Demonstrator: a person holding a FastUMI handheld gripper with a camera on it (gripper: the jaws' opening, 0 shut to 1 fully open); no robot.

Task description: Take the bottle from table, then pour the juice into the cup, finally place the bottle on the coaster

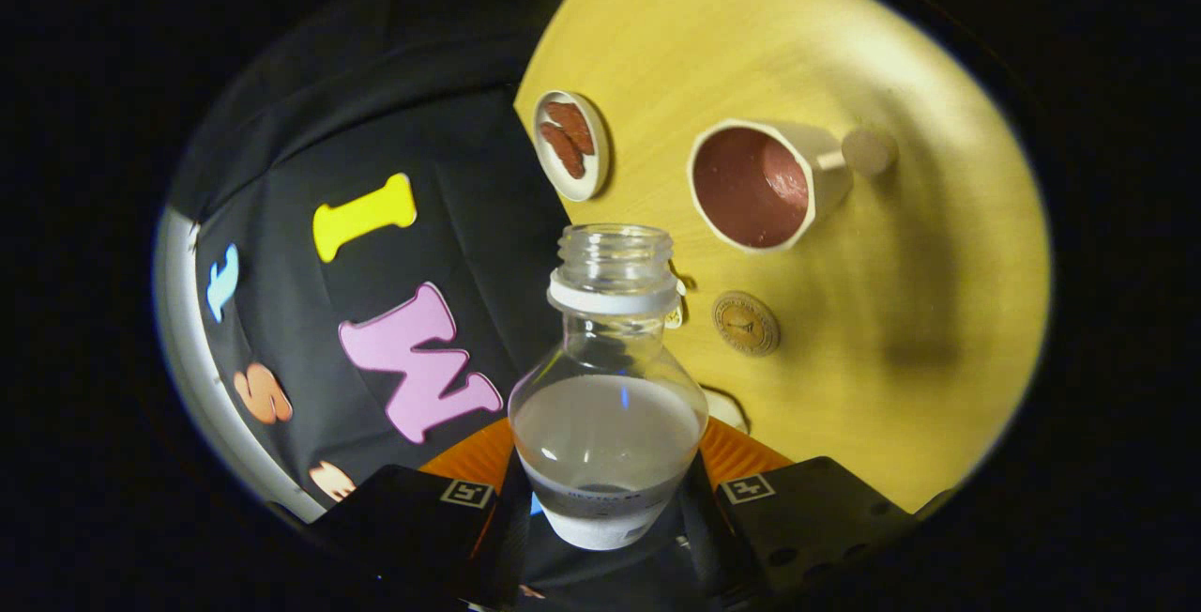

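A clear plastic bottle [608,405] with an open mouth and a white neck ring stands between my fingers, partly filled with pale cloudy liquid. My gripper [605,509] is shut on the bottle's lower body, one finger on each side. The whole scene looks rolled, so the gripper is tilted and the bottle's mouth points towards the table. Beyond the mouth, the cream cup [762,185] with a reddish-brown inside and a knobbed handle sits on the yellow wooden table [901,312]. A round white coaster [570,145] with a brown pattern lies at the table's edge beside the cup.
A small round brown disc [746,323] lies on the table between the bottle's neck and the cup. An orange ribbed surface [474,457] shows behind the bottle's base on both sides. The black cloth wall [394,124] meets the table beside the coaster.
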